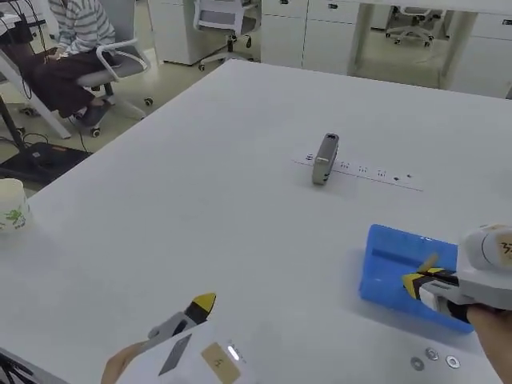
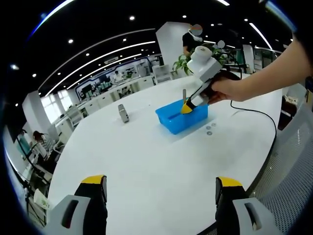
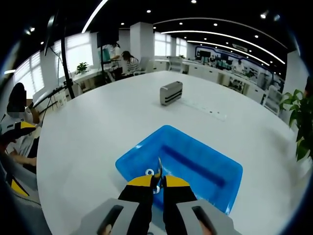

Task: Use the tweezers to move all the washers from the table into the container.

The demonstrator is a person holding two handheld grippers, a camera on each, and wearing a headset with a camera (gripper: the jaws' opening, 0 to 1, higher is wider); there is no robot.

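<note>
On the white surface [image 1: 200, 200] the blue container [image 1: 376, 264] sits lower right in the head view. The right tongs [image 3: 157, 182] pinch the tweezers [image 3: 159, 166] over it, and the left tongs [image 2: 160, 188] are spread and empty. Three washers [image 1: 432, 354] lie just below it at bottom right: small, flat, shiny rings that would likely skid from the tips if nudged.

Bright, even light from ceiling strips [image 3: 93, 17]. Soft, faint shadows on white table [image 1: 200, 216]. Gripper views bend strongly at edges. Head view slightly blurred near.
</note>
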